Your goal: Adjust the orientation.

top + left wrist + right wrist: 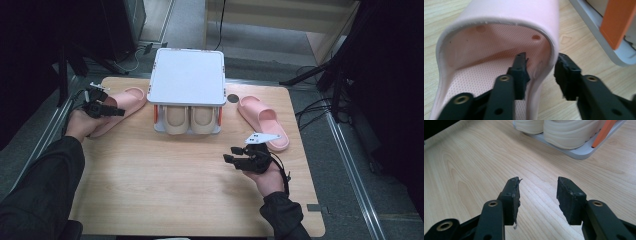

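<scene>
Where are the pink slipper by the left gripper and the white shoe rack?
Pink foam slipper (499,15), left gripper view, strap top.
White two-tier shoe rack (187,77), high view, top panel.

Two pink slippers are lying on the desk (150,200): one pink slipper (121,104) is sitting at the left gripper (112,111), the other pink slipper (263,118) is resting just beyond the right gripper (234,155). Two beige slippers (189,120) are sitting side by side in one white rack (187,77), between the two grippers and farther off. One dark round hole (232,98) is showing in the desk beside the rack.
</scene>
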`<state>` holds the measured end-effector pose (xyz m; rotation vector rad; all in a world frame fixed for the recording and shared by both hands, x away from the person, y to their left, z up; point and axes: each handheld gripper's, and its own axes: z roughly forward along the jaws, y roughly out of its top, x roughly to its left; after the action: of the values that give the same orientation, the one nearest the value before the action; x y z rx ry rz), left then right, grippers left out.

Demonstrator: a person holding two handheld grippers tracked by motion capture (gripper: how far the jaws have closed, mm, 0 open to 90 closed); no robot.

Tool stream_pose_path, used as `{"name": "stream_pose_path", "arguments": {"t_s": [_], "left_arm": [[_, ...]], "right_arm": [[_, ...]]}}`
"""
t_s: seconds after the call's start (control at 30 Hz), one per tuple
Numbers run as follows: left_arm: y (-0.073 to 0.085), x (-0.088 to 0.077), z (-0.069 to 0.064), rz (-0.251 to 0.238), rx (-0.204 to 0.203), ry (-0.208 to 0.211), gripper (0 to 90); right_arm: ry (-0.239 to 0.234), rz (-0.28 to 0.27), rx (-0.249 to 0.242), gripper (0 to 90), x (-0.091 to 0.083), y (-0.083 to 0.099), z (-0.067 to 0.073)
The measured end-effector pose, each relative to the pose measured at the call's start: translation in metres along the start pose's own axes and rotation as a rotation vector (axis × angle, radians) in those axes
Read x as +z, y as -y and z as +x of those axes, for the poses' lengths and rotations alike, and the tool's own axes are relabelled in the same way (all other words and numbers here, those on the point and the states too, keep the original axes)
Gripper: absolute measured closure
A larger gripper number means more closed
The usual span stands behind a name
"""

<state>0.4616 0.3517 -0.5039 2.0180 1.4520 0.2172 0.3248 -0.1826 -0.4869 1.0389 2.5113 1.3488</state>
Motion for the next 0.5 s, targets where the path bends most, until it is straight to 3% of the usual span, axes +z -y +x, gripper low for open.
{"name": "stream_pose_path", "arguments": {"t_s": [0.03,0.13,0.23,0.33,0.4,0.5], "left_arm": [[-0.001,0.0,0.001,0.005,-0.004,0.01,68.8],[-0.004,-0.001,-0.003,0.008,0.053,-0.009,76.8],[-0.008,-0.008,-0.005,-0.015,0.079,-0.005,82.9],[-0.012,-0.018,-0.004,-0.022,0.042,0.002,84.8],[-0.014,-0.022,-0.006,0.007,0.057,-0.009,85.0],[-0.014,-0.033,-0.007,0.008,0.068,0.013,85.0]], "right_arm": [[-0.007,-0.002,0.006,54.3,0.0,0.001,0.0],[-0.021,-0.001,0.029,53.9,0.0,0.001,0.0],[-0.022,0.002,0.031,53.1,0.001,0.001,0.0],[-0.018,0.008,0.03,52.0,0.002,0.0,0.001],[-0.014,0.011,0.019,51.5,0.004,0.0,0.002],[-0.017,0.015,0.012,51.3,0.005,-0.001,0.002]]}}
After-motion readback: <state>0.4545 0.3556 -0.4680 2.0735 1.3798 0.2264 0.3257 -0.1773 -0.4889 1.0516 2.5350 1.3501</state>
